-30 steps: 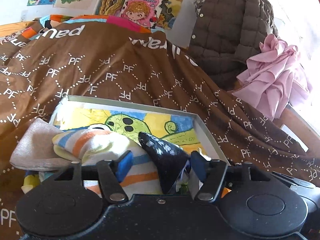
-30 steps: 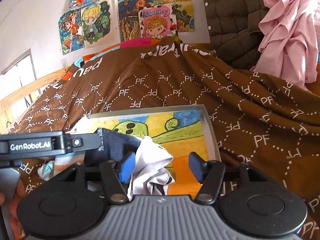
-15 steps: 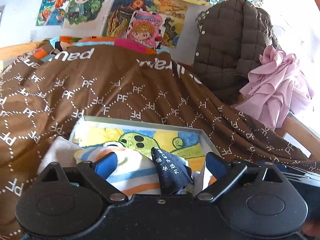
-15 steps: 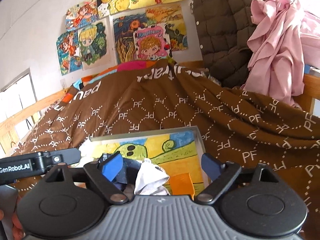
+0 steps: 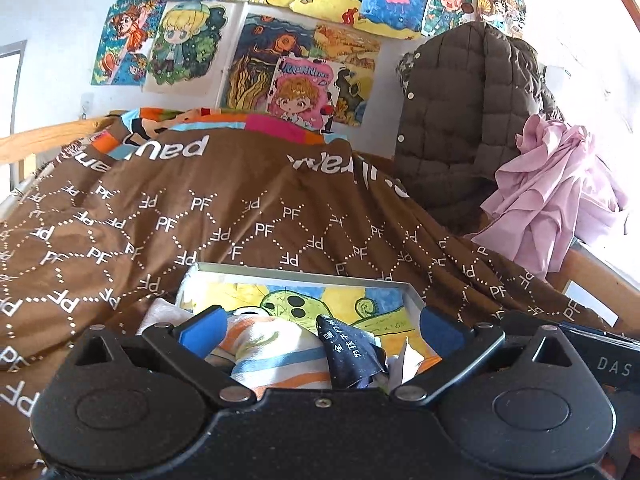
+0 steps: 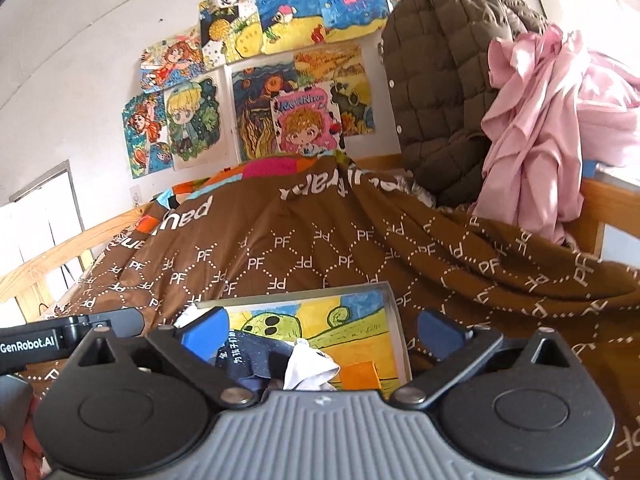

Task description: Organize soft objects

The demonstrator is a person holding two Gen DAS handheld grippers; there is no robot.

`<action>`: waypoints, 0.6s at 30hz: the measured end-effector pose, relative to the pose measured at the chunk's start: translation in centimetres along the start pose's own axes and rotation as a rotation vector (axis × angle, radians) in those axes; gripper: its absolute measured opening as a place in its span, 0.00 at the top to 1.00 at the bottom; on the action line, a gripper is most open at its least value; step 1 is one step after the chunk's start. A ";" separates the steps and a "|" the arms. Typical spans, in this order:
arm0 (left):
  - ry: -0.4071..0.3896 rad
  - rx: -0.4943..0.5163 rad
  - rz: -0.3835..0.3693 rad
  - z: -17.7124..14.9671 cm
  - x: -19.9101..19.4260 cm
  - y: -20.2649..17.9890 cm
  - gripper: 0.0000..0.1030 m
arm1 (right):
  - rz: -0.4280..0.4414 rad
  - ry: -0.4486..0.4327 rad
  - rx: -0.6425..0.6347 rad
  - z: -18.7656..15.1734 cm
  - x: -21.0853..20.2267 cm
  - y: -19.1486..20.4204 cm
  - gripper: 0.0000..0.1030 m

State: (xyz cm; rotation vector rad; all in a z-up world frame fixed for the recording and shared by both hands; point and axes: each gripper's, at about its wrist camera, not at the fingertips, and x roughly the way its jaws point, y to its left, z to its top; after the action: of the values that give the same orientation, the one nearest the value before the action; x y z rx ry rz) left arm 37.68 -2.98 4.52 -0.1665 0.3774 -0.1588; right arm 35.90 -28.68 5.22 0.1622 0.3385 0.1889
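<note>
I see a white wall [image 5: 52, 20] papered with bright drawings [image 6: 308, 116]. A wooden bed rail [image 6: 52, 256] runs left — daylight floods in.

Setting was a home bedroom, apparently a child's. A bed with a wooden frame rail [image 6: 52, 256] was covered by a brown quilt [image 5: 248, 216] printed with "PF" lettering. The white wall behind carried many hand-coloured cartoon drawings [image 5: 304, 92]. A brown quilted jacket [image 6: 440, 92] and a pink garment [image 6: 540, 128] hung at the bed's far end. Daylight came from the sides.
</note>
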 end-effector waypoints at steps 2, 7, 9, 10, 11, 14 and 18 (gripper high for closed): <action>-0.008 0.007 0.007 0.0 -0.9 -0.2 0.01 | 0.000 -0.013 -0.019 0.1 -0.9 0.3 0.00; -0.022 0.017 0.017 0.0 -2.8 -0.6 0.01 | -0.001 -0.038 -0.038 0.2 -2.7 0.7 0.00; -0.029 0.018 0.021 -0.2 -3.6 -0.8 0.01 | -0.002 -0.045 -0.035 0.1 -3.3 0.8 0.00; -0.031 0.020 0.022 -0.2 -3.9 -0.8 0.01 | -0.002 -0.047 -0.032 0.0 -3.7 0.8 0.00; -0.034 0.022 0.026 -0.3 -4.2 -0.9 0.01 | 0.000 -0.047 -0.030 -0.1 -4.1 0.8 0.00; -0.041 0.030 0.034 -0.7 -5.3 -1.0 0.01 | 0.003 -0.049 -0.026 -0.5 -5.1 1.0 0.00; -0.050 0.022 0.045 -1.3 -6.8 -0.9 0.01 | 0.005 -0.046 -0.018 -1.1 -6.4 1.4 0.00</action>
State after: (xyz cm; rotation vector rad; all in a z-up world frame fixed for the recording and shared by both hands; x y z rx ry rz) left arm 30.84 -2.77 5.86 -0.1395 0.3291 -0.1144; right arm 29.38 -28.50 6.48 0.1493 0.2906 0.1932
